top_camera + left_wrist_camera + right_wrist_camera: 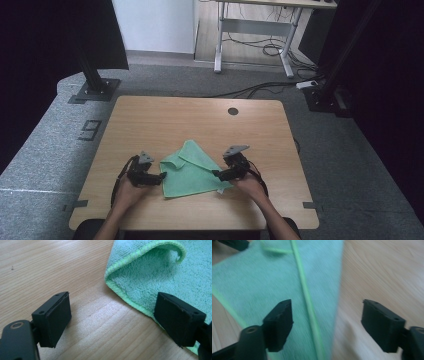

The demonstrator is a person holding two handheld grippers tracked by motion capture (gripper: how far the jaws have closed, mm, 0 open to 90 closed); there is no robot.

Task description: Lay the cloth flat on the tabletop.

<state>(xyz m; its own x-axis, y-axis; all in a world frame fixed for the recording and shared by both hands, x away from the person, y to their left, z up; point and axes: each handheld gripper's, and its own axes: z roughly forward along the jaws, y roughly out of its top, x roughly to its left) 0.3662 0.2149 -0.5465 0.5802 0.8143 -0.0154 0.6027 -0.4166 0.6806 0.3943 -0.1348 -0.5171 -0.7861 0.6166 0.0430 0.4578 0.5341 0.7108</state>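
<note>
Now the green cloth [192, 172] lies flat on the table [150, 120], near the front edge and about halfway between the left and right edges. It is partly folded, so it looks like a triangle. Its pointy tip aims at the back edge, and its long side runs left to right along the front.

The left gripper [161, 176] sits at the cloth's left corner. Its jaws are wide apart and hold nothing, and a folded lip of cloth lies just past them. The right gripper [216, 174] is at the cloth's right edge. Its jaws are also apart, over that edge, and do not pinch it.

To fold well, I think each gripper should go low, slide one jaw under a corner, and squeeze only the top layer. Then both should lift together so the cloth stays smooth.
</note>
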